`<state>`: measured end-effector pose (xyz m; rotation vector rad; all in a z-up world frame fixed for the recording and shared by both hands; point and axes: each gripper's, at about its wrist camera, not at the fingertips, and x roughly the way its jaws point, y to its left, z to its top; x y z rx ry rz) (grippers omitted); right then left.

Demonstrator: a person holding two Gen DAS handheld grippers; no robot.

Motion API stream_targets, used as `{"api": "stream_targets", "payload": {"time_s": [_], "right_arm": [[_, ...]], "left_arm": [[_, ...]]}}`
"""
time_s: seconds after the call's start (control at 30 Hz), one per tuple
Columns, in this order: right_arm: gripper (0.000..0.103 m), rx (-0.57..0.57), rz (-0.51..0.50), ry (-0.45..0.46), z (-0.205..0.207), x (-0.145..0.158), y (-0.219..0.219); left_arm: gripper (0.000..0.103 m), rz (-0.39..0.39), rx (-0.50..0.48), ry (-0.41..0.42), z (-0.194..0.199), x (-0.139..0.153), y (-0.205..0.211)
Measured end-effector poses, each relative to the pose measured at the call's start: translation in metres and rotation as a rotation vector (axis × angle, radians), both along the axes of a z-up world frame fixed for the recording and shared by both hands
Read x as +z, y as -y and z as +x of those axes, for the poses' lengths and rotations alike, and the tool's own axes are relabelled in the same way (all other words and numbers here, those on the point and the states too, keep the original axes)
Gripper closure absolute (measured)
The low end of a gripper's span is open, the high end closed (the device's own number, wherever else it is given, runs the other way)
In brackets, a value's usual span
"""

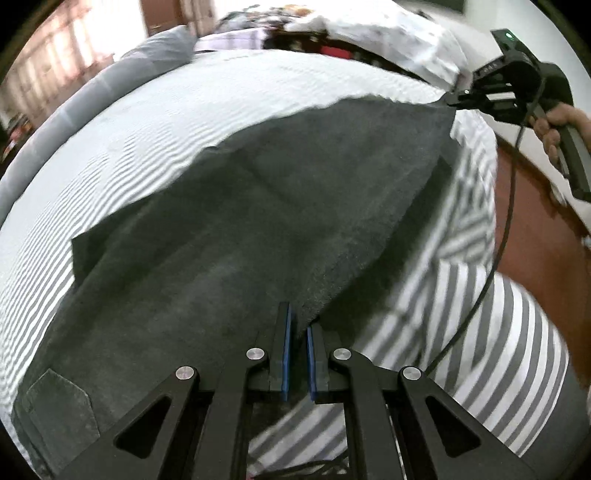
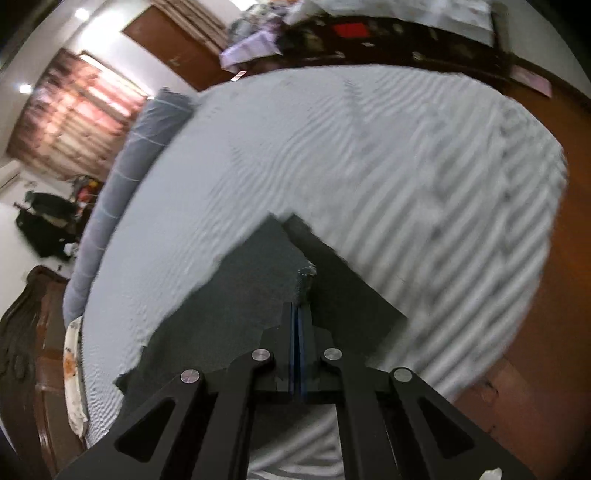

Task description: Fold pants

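Dark grey pants (image 1: 258, 221) lie spread over a bed with a grey-and-white striped sheet (image 1: 147, 129), a back pocket (image 1: 59, 402) at the near left. My left gripper (image 1: 298, 321) is shut on the pants' near edge, its blue pads (image 1: 286, 332) almost together. At the upper right a hand (image 1: 557, 122) holds my right gripper (image 1: 452, 101), which is shut on a far corner of the pants and holds it up off the sheet. In the right wrist view the right gripper (image 2: 300, 308) pinches a fold of the pants (image 2: 258, 288) above the sheet (image 2: 369, 166).
A grey bolster (image 2: 140, 147) runs along the bed's left side, with a wooden headboard (image 2: 29, 332) beyond. Piled clothes and bedding (image 1: 332, 22) sit past the far edge. Brown wooden floor (image 1: 535, 229) lies to the right. A black cable (image 1: 506, 221) hangs from the right gripper.
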<state>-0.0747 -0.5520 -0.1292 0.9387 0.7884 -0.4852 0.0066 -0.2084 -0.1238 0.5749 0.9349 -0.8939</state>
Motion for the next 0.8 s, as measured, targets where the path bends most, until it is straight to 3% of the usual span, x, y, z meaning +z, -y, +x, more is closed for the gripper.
{"api": "stream_targets", "payload": {"time_s": [0.33, 0.57, 0.7, 0.8], "right_arm": [[0.101, -0.022, -0.065, -0.062, -0.015, -0.011, -0.013], [0.101, -0.031, -0.007, -0.176, -0.008, -0.056, -0.009], [0.092, -0.028, 0.017, -0.218, -0.004, -0.060, -0.008], [0.075, -0.043, 0.011, -0.205, -0.010, -0.042, -0.008]], "left_arm": [[0.096, 0.011, -0.069, -0.018, -0.013, 0.001, -0.002], [0.095, 0.058, -0.076, -0.025, -0.011, -0.018, 0.007], [0.089, 0.048, -0.035, -0.064, -0.004, -0.019, 0.010], [0.080, -0.026, 0.003, -0.117, 0.003, -0.005, 0.001]]}}
